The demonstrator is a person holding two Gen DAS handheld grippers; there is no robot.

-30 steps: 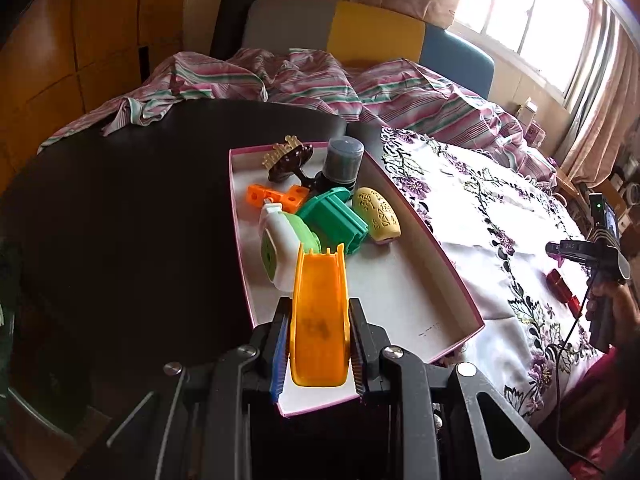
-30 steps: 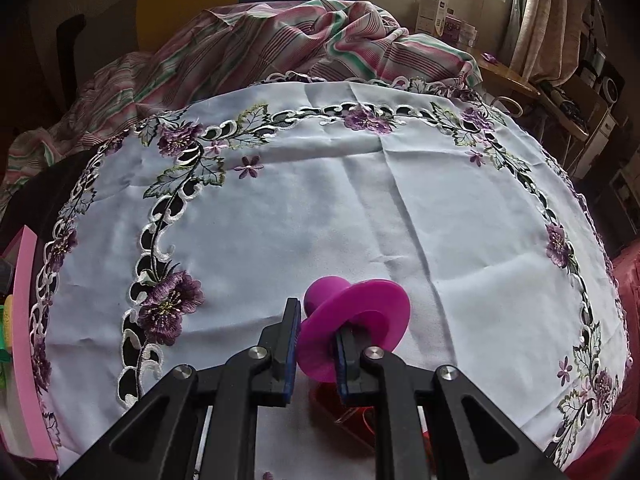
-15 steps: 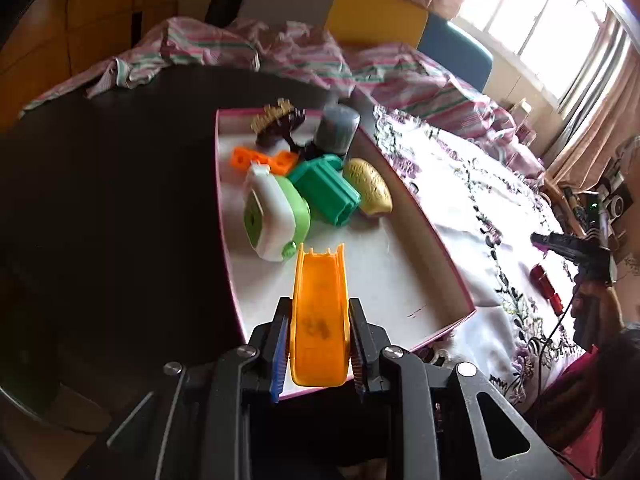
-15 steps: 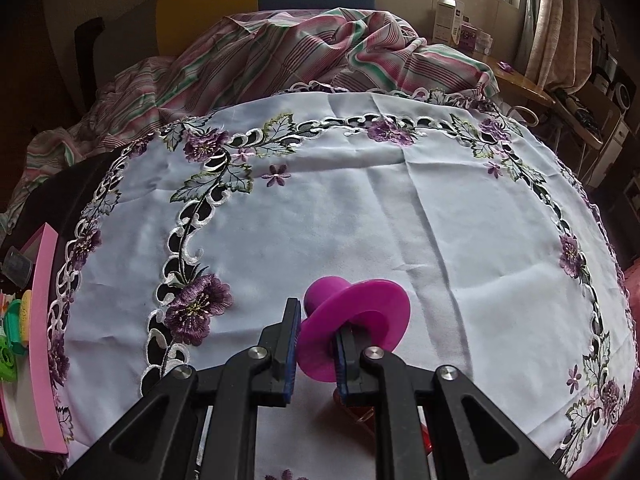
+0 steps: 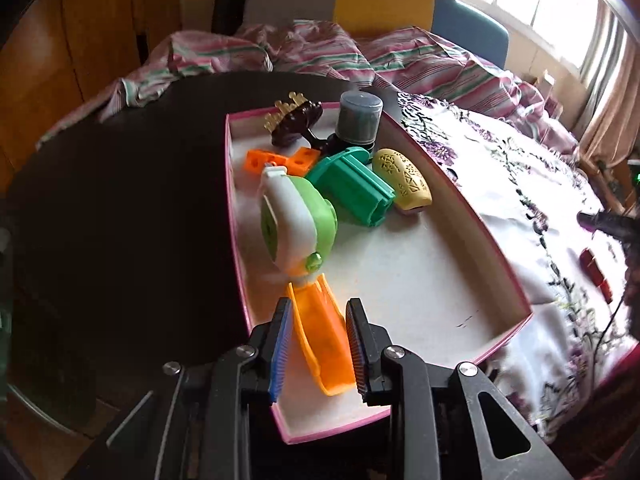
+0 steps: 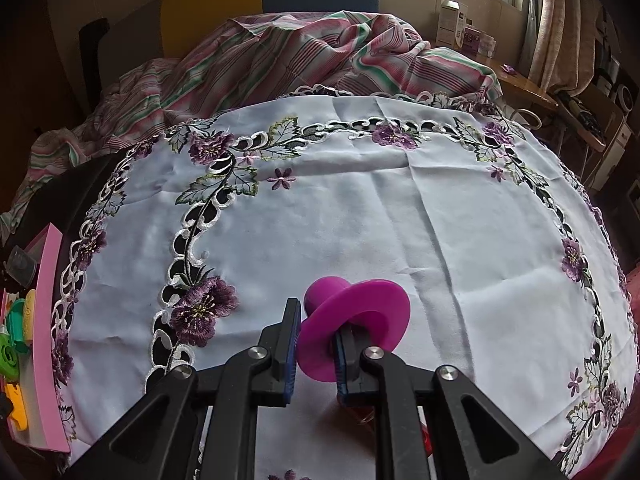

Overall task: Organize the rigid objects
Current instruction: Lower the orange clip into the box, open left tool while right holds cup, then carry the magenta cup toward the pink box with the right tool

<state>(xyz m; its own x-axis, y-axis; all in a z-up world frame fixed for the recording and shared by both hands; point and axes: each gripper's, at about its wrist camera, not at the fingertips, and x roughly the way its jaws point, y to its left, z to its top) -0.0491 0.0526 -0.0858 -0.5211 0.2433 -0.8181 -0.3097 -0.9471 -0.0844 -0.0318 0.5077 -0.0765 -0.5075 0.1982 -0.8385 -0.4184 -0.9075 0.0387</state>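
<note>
Right now the left gripper (image 5: 318, 342) reaches down over the near end of the pink-rimmed tray (image 5: 460, 208), with the orange slide piece (image 5: 320, 332) lying tilted between its fingers; the pads sit just beside its flanks and whether they press on it or have let go cannot be told, though the jaws stand only narrowly apart. The slide's far tip touches the green-and-white toy (image 5: 294, 224), which stands in the tray's left half. Farther up the tray lie a teal green block (image 5: 352, 190) and, just to its right against the tray wall, a yellow patterned oval (image 5: 402, 178). An orange perforated brick (image 5: 276, 160) sits behind the toy, and at the tray's far end are a dark brown comb-like piece (image 5: 294, 122) and a grey capped cylinder (image 5: 358, 120). To the right of the tray spreads a white embroidered tablecloth (image 6: 360, 208), on which a small red item (image 5: 596, 272) lies well away from the tray. Over that cloth the right gripper (image 6: 316, 346) pinches the rim of a magenta mushroom-shaped piece (image 6: 360, 320), its jaws pressed close on it, held clear of the tray, whose pink wall (image 6: 48, 340) shows at the left edge of the right wrist view.
</note>
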